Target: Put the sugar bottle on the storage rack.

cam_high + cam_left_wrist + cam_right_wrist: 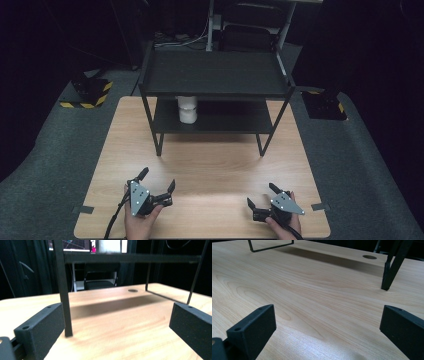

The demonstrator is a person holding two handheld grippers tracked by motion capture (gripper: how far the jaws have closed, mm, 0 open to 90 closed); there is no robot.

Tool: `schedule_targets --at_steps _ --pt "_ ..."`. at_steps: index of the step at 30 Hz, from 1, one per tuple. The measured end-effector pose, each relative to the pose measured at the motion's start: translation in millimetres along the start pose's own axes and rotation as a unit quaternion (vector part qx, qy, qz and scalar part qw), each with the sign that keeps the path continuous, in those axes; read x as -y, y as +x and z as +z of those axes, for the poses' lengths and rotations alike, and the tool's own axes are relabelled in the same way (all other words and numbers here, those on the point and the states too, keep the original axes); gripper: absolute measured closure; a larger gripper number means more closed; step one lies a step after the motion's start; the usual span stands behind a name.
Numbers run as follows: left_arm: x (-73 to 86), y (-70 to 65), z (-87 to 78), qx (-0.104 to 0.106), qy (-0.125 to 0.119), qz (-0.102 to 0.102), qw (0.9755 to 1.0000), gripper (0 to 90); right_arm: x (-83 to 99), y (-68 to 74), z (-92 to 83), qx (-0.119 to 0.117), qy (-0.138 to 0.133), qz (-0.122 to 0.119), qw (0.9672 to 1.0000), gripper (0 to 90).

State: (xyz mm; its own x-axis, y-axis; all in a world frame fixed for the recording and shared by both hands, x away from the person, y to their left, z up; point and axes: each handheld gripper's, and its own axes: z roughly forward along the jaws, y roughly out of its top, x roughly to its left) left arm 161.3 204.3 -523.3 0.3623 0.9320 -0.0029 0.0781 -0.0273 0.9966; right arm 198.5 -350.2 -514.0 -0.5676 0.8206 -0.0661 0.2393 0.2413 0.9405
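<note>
Both grippers, left (156,186) and right (261,196), rest low on table (215,165), jaws spread wide, empty, readied for reaching. White cup (187,109) stands well ahead on rack's (215,75) lower shelf, untouched.

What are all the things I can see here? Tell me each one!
Light wooden table: one, pale brown, in the middle, on grey floor.
Black metal two-tier shelf rack: one, black, standing on the far half of the table.
White cylindrical container: one, white, upright on the rack's lower shelf, toward its left end.
Black blocks with yellow-black striped edges: two, on the floor left and right of the table's far end.
Grey tape strips: two, at the table's near left and right edges.
Left tongs: one, black with a grey plate, open, near left of the table, held in a hand.
Right tongs: one, same look, open, near right, held in a hand.
</note>
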Motion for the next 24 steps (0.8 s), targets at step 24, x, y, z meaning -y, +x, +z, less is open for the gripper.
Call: schedule_targets --at_steps 24 --pt "-2.9 29.6 -11.8 0.011 0.119 -0.016 0.9927 0.6 0.2 2.3 0.0 0.005 0.0 -0.005 1.0 0.3"
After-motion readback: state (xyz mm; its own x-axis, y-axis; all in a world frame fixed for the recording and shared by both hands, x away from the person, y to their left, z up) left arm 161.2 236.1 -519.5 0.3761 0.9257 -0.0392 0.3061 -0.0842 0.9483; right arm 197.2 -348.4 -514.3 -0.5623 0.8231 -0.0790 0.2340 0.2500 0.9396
